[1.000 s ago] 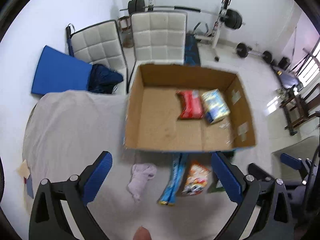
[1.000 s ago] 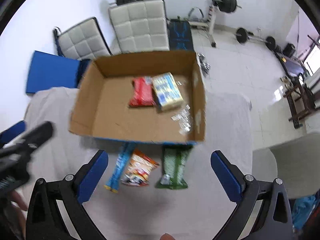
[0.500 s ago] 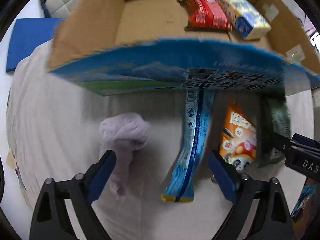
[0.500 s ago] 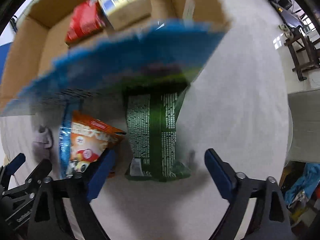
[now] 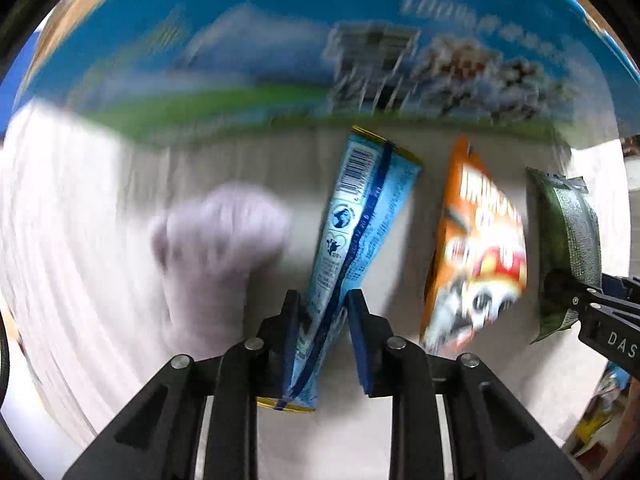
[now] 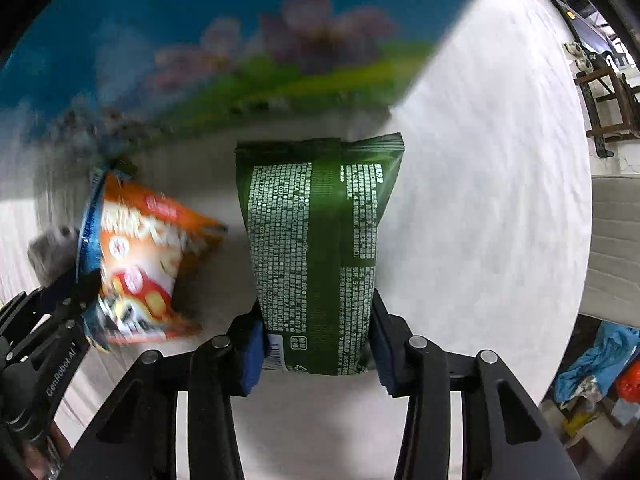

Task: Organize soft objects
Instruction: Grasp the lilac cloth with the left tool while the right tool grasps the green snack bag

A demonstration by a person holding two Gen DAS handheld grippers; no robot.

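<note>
Printed box wall [image 5: 320,52]: motion-blurred, lettering unreadable, top cut off by the frame edge. Lilac cloth [image 5: 216,256]: smeared, shape unclear. Orange snack bag [image 5: 476,248]: print blurred. Blue packet [image 5: 352,248]: lower end hidden between the left tool's [image 5: 322,312] pads. Green packet [image 6: 320,248]: bottom corners covered by the right tool's [image 6: 316,344] pads.

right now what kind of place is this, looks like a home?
Probably a lived-in room at home: a cloth-covered table with snack packs by a printed cardboard box, wooden furniture on a tiled floor, and bags and clutter piled beside the table.
</note>
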